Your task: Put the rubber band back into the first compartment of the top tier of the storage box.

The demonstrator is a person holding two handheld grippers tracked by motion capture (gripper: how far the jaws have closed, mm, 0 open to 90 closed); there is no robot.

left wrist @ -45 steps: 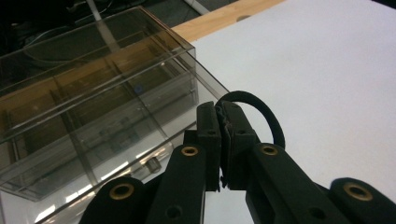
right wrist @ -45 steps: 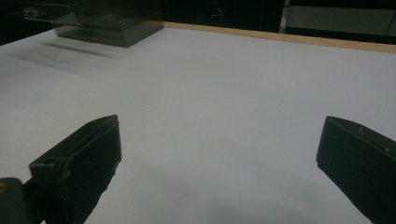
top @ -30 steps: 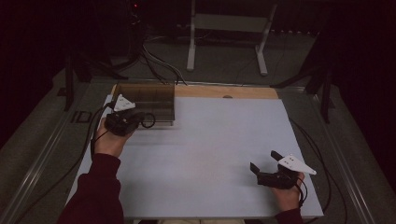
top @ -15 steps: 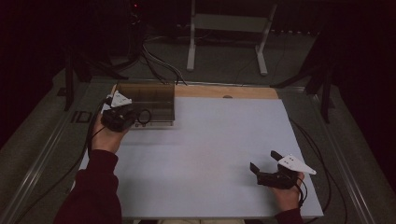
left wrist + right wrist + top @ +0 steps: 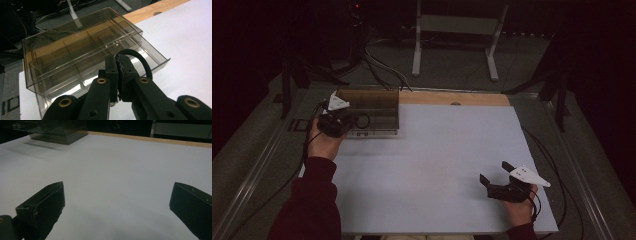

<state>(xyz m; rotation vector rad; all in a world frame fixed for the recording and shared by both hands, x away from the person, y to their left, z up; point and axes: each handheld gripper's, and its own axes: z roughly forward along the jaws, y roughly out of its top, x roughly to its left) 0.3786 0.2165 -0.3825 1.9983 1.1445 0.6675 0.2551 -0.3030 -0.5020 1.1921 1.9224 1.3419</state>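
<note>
A clear smoky plastic organiser box (image 5: 372, 102) (image 5: 75, 55) with several compartments stands at the table's far left; its corner (image 5: 57, 131) appears far off in the right gripper view. My left gripper (image 5: 350, 121) (image 5: 119, 72) hovers at the box's front left, shut on a black rubber ring (image 5: 138, 60) (image 5: 362, 121) that loops out past the jaws above the box's front compartments. My right gripper (image 5: 496, 175) (image 5: 117, 202) rests near the table's front right, open, with nothing between its jaws.
A white sheet (image 5: 442, 160) covers the table, with a wooden strip (image 5: 457, 98) along the far edge. Cables (image 5: 377, 65) and a metal stand (image 5: 457, 40) lie on the floor beyond. A rail (image 5: 257, 160) runs along the left side.
The left gripper with the ring has drifted slightly left and back along the box's front. The right gripper has stayed put.
</note>
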